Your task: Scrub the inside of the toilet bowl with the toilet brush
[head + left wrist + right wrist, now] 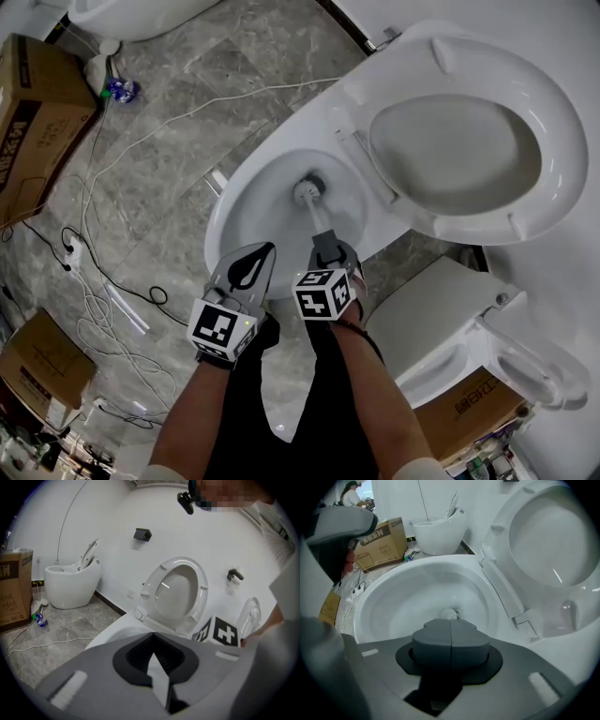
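"Bowl (264, 208), then: what sort of room is it in?"

"Grey marble floor (178, 159) and a white wall (108, 513). A second toilet (70, 581) and boxes (37, 112) stand well apart from it. Cables (234, 94) lie loose across the tiles, which I'd call a trip risk. The bowl sits directly below the grippers, with the seat (459, 155) tipped up so the inside is open to reach."

"And the grippers?"

"The right gripper (326, 246) has its jaws clamped on the handle of the brush (307, 190). It holds the handle steeply so the head reaches the bottom of the bowl. The left gripper (265, 251) hangs just beside it over the near rim. Its jaws are closed on nothing, and I'd say it is simply parked out of the way."

"How far along?"

"Scrubbing looks under way. The glazed side walls probably need passes too."
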### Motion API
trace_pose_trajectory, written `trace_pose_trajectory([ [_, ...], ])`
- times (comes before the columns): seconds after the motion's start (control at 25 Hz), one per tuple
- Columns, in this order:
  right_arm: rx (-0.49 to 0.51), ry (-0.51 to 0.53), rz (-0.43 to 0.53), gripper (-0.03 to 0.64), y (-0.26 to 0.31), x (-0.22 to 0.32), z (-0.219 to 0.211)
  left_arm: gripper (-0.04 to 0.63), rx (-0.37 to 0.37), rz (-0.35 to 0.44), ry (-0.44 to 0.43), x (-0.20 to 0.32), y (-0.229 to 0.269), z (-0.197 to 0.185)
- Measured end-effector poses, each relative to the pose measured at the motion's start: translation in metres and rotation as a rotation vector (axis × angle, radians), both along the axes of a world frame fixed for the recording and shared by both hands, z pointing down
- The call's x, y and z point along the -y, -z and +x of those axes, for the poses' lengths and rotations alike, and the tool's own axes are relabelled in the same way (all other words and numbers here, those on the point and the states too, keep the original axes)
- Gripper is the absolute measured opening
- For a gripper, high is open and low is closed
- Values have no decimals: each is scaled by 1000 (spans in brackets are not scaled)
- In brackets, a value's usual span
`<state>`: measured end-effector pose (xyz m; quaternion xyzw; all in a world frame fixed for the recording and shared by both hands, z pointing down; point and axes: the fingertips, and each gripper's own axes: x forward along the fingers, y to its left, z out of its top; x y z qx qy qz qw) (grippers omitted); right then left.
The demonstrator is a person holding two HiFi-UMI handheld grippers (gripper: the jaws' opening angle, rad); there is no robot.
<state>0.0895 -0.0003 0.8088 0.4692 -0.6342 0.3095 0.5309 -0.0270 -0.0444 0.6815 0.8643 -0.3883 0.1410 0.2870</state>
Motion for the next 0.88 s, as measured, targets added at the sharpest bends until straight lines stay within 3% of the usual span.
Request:
trace_pose_trajectory([
  [0.52,-71,69,-27,161,-46,32,-2,6,-1,12,8,22,-17,4],
  [0.88,-56,92,-41,161,-50,37,2,6,-3,19,20,32,-14,0],
])
